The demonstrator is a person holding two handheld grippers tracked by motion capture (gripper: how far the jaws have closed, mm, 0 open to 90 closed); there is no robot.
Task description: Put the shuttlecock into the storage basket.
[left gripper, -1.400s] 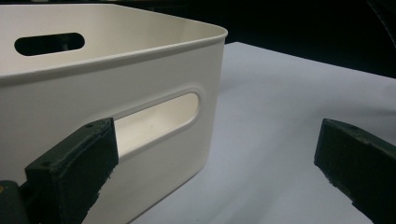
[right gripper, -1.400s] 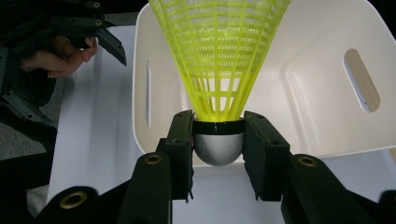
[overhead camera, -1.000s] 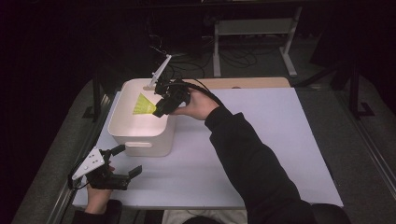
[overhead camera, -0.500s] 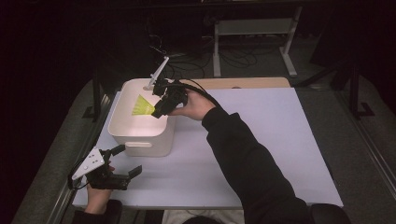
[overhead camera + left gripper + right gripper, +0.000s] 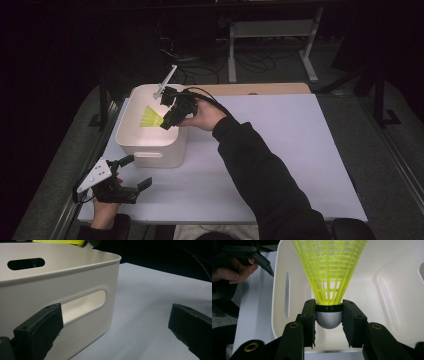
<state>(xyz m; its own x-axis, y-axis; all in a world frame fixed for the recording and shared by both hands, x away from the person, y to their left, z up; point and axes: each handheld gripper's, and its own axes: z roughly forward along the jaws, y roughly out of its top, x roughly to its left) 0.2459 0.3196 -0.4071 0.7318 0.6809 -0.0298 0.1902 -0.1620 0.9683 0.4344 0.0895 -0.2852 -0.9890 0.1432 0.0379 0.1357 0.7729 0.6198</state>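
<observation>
A yellow plastic shuttlecock (image 5: pixel 329 267) with a grey cork base is pinched by its base between the jaws of my right gripper (image 5: pixel 329 312). In the high view that right gripper (image 5: pixel 167 120) holds the shuttlecock (image 5: pixel 149 119) over the inside of a white handled bin (image 5: pixel 150 150), skirt pointing left. The bin's bare floor (image 5: pixel 387 290) lies below the shuttlecock. My left gripper (image 5: pixel 140 171) rests open at the table's front left, just in front of the bin. Its jaws stand wide apart around nothing, facing the bin's handle slot (image 5: pixel 85 302).
A white mat (image 5: pixel 280 150) covers the table to the right of the bin. A wooden strip (image 5: pixel 260 88) runs along the back edge. Beyond it on the dark floor stand a metal frame (image 5: pixel 272 30) and cables. My left gripper (image 5: pixel 262 262) appears far off beside the bin.
My right gripper has edged slightly left and lower over the bin with the shuttlecock still in it. The left gripper has stayed put.
</observation>
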